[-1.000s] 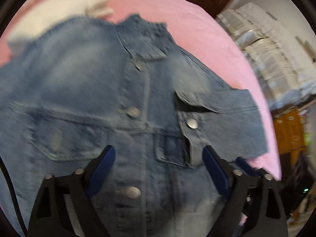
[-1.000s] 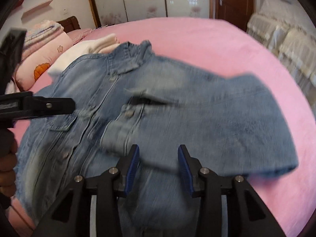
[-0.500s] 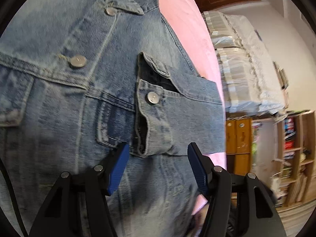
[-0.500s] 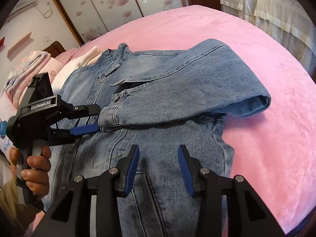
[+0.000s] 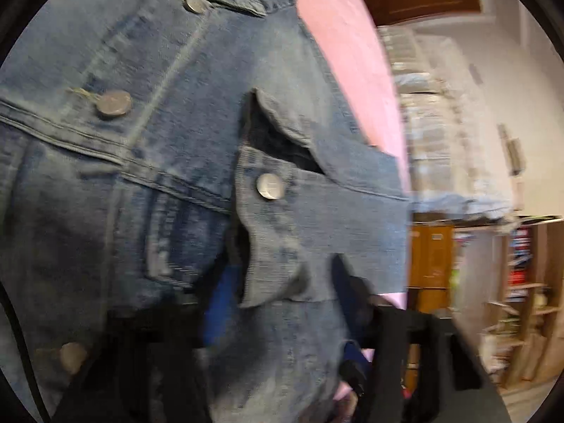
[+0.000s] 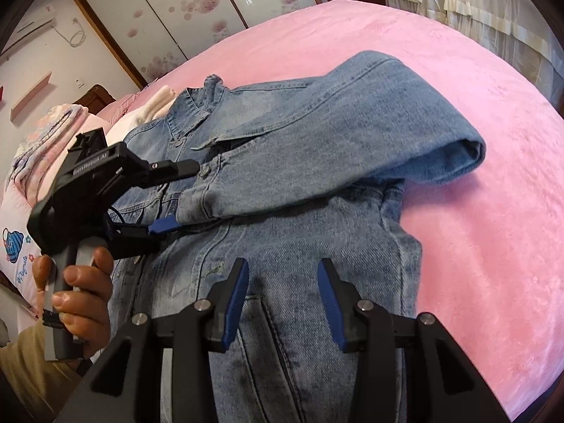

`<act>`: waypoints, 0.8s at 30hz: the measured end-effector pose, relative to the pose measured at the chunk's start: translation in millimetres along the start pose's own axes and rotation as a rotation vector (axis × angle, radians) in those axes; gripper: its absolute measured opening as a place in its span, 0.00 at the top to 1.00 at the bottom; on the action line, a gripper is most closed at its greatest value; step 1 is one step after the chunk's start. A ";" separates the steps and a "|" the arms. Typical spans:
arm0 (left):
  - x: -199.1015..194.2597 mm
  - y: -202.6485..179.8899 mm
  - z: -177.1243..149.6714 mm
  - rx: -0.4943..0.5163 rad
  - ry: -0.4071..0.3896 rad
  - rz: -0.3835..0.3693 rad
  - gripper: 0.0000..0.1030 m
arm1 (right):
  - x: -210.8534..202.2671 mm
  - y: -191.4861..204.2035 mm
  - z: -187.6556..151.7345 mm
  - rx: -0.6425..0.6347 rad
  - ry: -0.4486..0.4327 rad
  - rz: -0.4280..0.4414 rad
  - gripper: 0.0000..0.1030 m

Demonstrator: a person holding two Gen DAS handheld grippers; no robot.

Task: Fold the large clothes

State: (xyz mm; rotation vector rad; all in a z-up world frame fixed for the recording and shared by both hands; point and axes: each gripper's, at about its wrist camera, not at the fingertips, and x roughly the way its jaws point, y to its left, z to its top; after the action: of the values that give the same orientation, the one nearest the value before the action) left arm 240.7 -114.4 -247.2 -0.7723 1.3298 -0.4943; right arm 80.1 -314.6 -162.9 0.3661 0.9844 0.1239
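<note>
A blue denim jacket (image 6: 317,246) lies front up, buttoned, on the pink bed (image 6: 476,246). Its sleeve (image 6: 352,134) is folded across the chest, with the buttoned cuff (image 6: 201,197) near the placket. In the left wrist view the jacket (image 5: 123,176) fills the frame and the cuff (image 5: 282,232) sits creased between the blue pads. My left gripper (image 5: 282,282), also seen in the right wrist view (image 6: 176,197), is closing its jaws, pads pressing the cuff. My right gripper (image 6: 282,268) hovers open over the lower jacket front with nothing between its fingers.
A person's hand (image 6: 84,292) holds the left gripper's handle. Pillows (image 6: 21,218) and pale folded clothes (image 6: 151,109) lie at the bed's head. Wardrobe doors (image 6: 176,17) stand behind, a covered bed (image 6: 476,0) at the right. Bookshelves (image 5: 521,282) stand beyond the bed edge.
My left gripper dropped toward the cuff and its jaws narrowed from wide to pinching it. The sleeve settled across the chest. My right gripper drifted sideways, gap unchanged.
</note>
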 end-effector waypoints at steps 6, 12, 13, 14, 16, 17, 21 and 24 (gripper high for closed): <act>-14.1 -38.3 11.0 0.053 -0.017 0.122 0.93 | -8.0 -9.5 4.3 0.020 -0.023 -0.035 0.60; -62.7 -141.5 23.5 0.256 -0.139 0.039 0.98 | -16.4 -39.0 19.9 0.091 -0.076 -0.077 0.60; -69.6 -158.0 25.3 0.291 -0.156 0.034 0.98 | -14.2 -43.9 22.9 0.113 -0.075 -0.098 0.60; -75.3 -171.5 26.0 0.323 -0.171 0.035 0.98 | -11.5 -48.5 26.6 0.134 -0.073 -0.134 0.59; -93.9 -198.8 31.9 0.388 -0.206 0.033 0.98 | -4.8 -63.2 35.0 0.199 -0.074 -0.136 0.59; -100.5 -209.5 35.0 0.408 -0.217 0.033 0.98 | -2.2 -68.5 36.5 0.226 -0.073 -0.125 0.59; -128.8 -233.1 42.3 0.455 -0.259 0.046 0.98 | 15.9 -82.9 47.8 0.305 -0.058 -0.099 0.59; -164.1 -233.9 60.7 0.479 -0.348 0.102 1.00 | 23.8 -72.9 60.0 0.253 -0.072 -0.113 0.59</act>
State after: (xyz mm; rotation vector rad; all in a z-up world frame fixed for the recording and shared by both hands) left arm 292.6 -138.9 39.2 -0.3680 0.8722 -0.5418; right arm 138.6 -390.9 -177.9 0.5415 0.9496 -0.1173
